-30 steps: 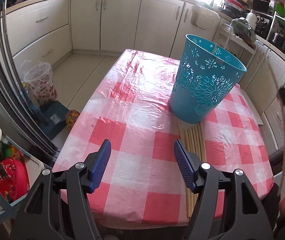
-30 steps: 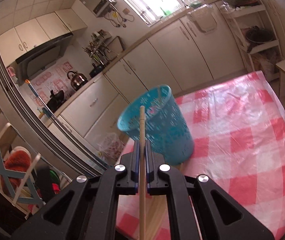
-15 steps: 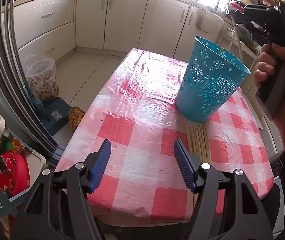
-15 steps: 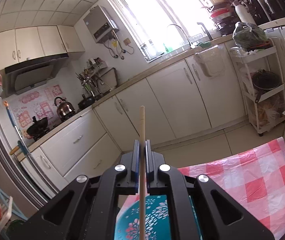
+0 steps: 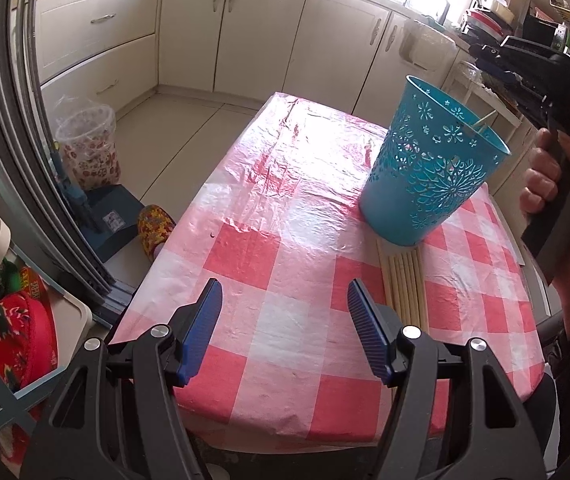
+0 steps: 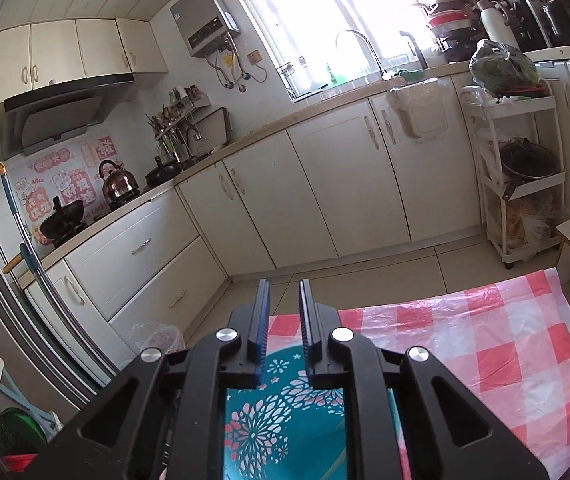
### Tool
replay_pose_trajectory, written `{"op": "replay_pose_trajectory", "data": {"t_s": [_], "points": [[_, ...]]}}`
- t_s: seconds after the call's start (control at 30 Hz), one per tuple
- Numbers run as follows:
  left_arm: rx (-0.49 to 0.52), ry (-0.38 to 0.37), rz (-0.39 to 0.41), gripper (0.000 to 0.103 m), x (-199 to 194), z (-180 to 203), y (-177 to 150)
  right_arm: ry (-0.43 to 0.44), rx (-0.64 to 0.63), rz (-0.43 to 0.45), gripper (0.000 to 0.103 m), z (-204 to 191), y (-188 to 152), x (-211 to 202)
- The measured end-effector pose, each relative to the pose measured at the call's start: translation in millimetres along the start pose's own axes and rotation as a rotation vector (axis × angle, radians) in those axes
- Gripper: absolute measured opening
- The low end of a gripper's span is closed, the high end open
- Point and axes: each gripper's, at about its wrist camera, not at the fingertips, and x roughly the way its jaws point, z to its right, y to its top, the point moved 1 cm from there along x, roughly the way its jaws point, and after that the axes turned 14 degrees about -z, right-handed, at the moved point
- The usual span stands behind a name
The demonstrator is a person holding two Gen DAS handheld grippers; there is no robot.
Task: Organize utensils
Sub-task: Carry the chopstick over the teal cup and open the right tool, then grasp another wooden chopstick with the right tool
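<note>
1. Gone from the right gripper (image 6: 284,300) is its chopstick; the jaws have just been opening, narrow and empty, above the teal basket (image 5: 429,168), centre-right
2. One chopstick (image 5: 485,120), seemingly that one, leans inside
3. Left gripper (image 5: 285,332) gapes wide, empty, bottom centre
4. Remaining chopsticks (image 5: 403,280) lie below the basket

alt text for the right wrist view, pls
The right gripper hangs directly above the blue cut-out basket, its jaws just parted and empty. The basket stands on a table with a red-and-white checked cloth. Beyond are cream kitchen cabinets, a stove with a kettle, and a bright window over the sink.
</note>
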Motion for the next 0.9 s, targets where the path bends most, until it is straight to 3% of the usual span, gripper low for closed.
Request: {"op": "replay_pose_trajectory", "data": {"t_s": [0.2, 0.33, 0.6, 0.9], "points": [[0.008, 0.008, 0.023, 0.062, -15, 4, -3, -0.034, 0.002, 0.057, 0.019, 5, -32, -69], [0.012, 0.011, 0.024, 0.062, -21, 5, -8, -0.111, 0.041, -0.014, 0.019, 19, -79, -91], [0.026, 0.027, 0.029, 0.062, -34, 7, -21, -0.173, 0.062, -0.367, 0.012, 33, -169, -34], [0.004, 0.038, 0.006, 0.062, -32, -7, -26, -0.223, 0.039, -0.476, 0.012, 26, -184, 18]]}}
